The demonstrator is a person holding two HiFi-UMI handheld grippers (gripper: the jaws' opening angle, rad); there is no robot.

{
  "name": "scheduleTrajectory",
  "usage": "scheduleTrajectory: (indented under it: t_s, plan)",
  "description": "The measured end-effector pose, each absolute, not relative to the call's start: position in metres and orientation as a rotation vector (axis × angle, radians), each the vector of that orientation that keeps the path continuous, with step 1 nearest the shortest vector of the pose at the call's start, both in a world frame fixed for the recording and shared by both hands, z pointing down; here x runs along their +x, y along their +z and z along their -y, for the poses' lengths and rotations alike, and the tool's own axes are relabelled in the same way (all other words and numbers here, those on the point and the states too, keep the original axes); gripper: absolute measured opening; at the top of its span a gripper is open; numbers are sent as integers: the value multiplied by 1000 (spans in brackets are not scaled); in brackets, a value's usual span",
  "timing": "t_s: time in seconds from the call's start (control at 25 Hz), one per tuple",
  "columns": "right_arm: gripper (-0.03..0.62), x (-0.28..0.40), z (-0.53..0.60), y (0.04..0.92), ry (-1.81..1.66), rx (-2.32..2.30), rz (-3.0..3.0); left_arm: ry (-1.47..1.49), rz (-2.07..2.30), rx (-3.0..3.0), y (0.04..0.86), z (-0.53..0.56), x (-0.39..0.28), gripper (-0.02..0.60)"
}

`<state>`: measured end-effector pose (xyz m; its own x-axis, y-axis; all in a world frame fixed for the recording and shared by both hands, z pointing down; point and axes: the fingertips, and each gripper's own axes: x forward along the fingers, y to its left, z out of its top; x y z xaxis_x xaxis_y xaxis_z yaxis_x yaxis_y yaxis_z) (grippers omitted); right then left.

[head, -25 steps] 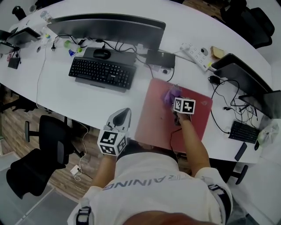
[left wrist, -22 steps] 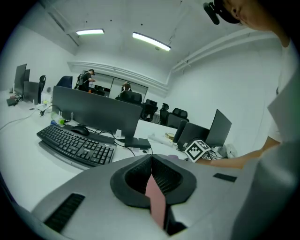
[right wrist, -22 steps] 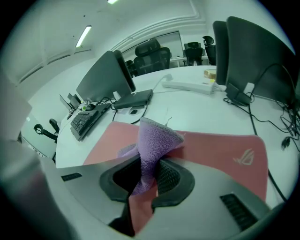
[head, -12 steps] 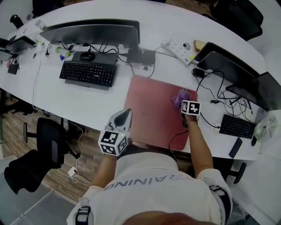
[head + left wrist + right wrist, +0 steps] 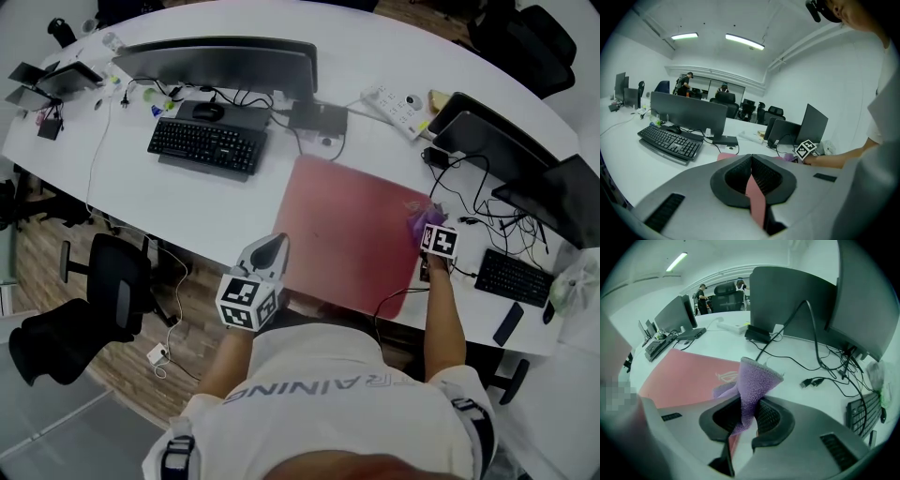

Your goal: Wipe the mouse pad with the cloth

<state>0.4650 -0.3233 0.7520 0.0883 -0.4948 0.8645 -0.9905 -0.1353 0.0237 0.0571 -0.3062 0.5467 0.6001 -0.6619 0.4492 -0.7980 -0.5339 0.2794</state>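
The right gripper (image 5: 424, 228) is clamping a fuzzy purple cloth (image 5: 418, 217) at the right edge of the large red rectangular mouse pad (image 5: 347, 234), which is lying on a curved white desk (image 5: 187, 202). The left gripper (image 5: 271, 247), jaws pressed together on nothing, is hovering by the pad's near left edge.

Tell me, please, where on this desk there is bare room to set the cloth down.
The desk is bare between the keyboard, the mouse pad and the near edge. So is the pad's middle. It is crowded behind the pad, around the power strip, and right of it, among cables and the small keyboard.
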Motion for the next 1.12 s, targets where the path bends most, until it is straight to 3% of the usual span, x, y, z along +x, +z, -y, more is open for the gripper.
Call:
scheduleTrajectory:
  t_s: [0.24, 0.6, 0.88, 1.12]
  plan:
    - [89, 440, 306, 702, 974, 1881, 1534, 368, 1122, 2404, 538, 309, 27, 31]
    - [89, 222, 343, 630, 991, 1802, 1951, 352, 1080, 2434, 533, 328, -68, 31]
    - [89, 53, 374, 671, 1006, 1481, 2088, 343, 1139, 2420, 533, 335, -143, 31]
    - [89, -21, 385, 732, 1032, 1288, 2062, 346, 1209, 2391, 532, 335, -187, 31]
